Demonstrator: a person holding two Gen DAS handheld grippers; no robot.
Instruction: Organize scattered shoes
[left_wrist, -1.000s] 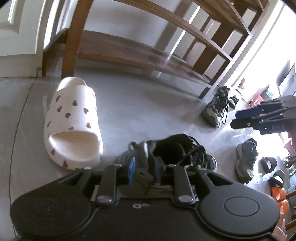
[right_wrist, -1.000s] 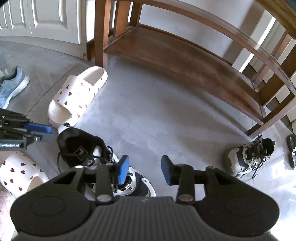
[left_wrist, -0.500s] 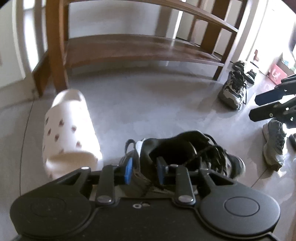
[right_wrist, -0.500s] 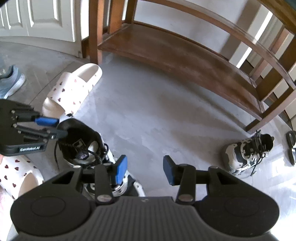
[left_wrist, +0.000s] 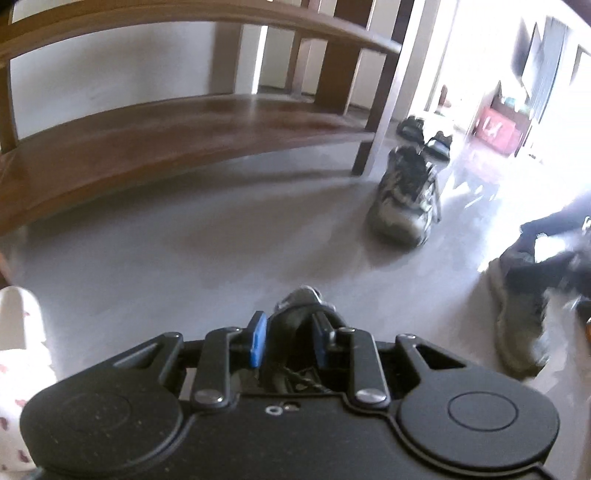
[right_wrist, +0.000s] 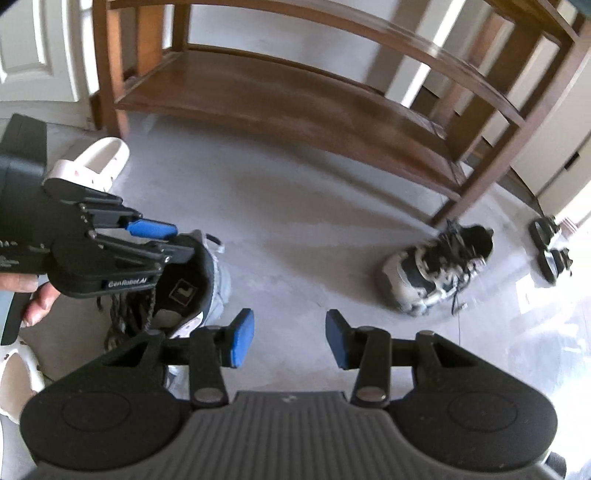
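A dark sneaker (left_wrist: 301, 306) is clamped between the left gripper (left_wrist: 289, 338) pads, with a wooden rack (left_wrist: 177, 125) ahead.

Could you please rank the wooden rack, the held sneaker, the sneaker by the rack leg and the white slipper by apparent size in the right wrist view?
1. wooden rack
2. held sneaker, inflated by nearness
3. sneaker by the rack leg
4. white slipper, partly hidden, so unsure

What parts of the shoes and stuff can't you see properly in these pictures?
- Held sneaker, left wrist view: mostly hidden behind the left gripper.
- Heart slipper, left wrist view: cut off by the left edge.
- Grey shoe, left wrist view: smeared by blur and glare.
- Sandals, right wrist view: too small and blurred.
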